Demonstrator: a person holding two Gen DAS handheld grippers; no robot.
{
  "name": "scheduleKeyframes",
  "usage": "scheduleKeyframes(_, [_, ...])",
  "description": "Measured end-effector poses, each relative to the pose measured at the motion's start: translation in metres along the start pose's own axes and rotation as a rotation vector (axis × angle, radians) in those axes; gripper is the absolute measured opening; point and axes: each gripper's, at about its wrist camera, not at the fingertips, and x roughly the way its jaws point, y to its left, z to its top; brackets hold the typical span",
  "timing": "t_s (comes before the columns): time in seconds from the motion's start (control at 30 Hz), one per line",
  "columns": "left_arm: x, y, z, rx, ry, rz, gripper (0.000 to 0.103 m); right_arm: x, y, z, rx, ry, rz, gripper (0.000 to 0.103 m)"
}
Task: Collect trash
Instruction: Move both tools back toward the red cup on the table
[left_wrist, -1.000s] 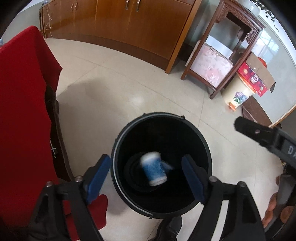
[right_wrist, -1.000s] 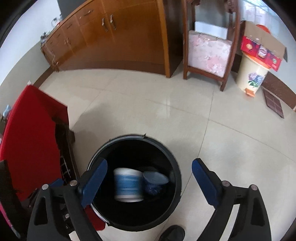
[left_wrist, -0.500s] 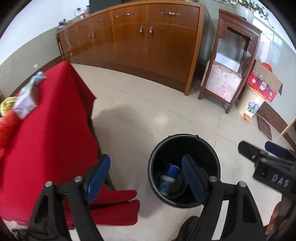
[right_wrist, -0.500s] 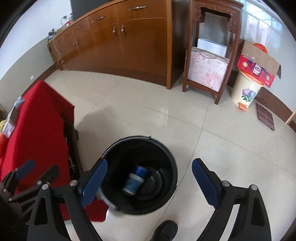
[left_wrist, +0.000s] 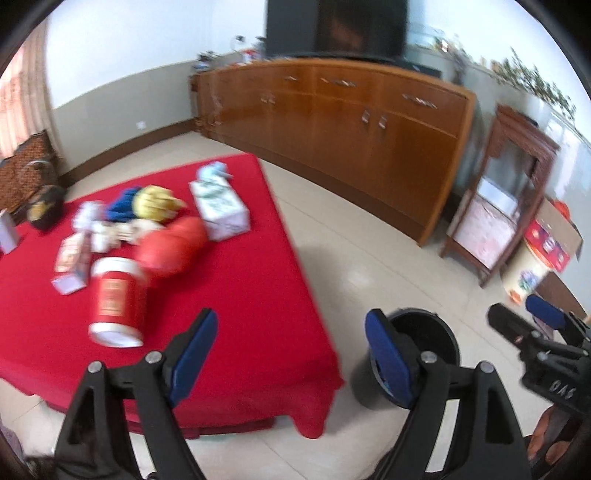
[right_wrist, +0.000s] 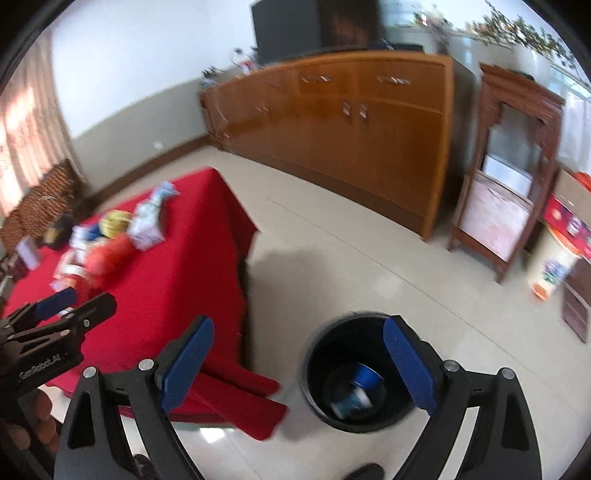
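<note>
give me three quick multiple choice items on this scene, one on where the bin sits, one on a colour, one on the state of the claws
1. Where is the black bin?
A. on the table
B. on the floor beside the table
C. inside the cabinet

2. What colour is the tablecloth?
A. red
B. green
C. white

3. What is between the pads of the right claw?
A. a cup
B. a tissue box
C. nothing

Answers: 1 B, the bin stands on the tiles next to the cloth's hanging corner. 2 A, the cloth is red in both views. 3 C, its pads stand apart with only floor and bin behind; the left claw is also empty, its jaws opening.
</note>
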Motion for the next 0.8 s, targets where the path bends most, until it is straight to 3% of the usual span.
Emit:
scheduleKeyframes(0.27, [-0.041, 0.071, -0.010, -0.066, -0.054, 0.123, 0.086, -0.016, 0.077, 0.006, -0.074, -0.063, 0.171, 0.095])
scheduleKeyframes(0.4, [-0.052, 0.099, -0.017, -0.097, -0.065, 0.170, 0.086, -0.017, 0.116, 0.004, -0.117, -0.055, 0.221, 0.095])
scheduleKeyframes(0.8, [-0.067, 0.163, -0.023, -0.207, -0.086, 0.246, 0.086, -0.015, 0.176, 0.009, -0.203, -0.057, 0.235, 0.095])
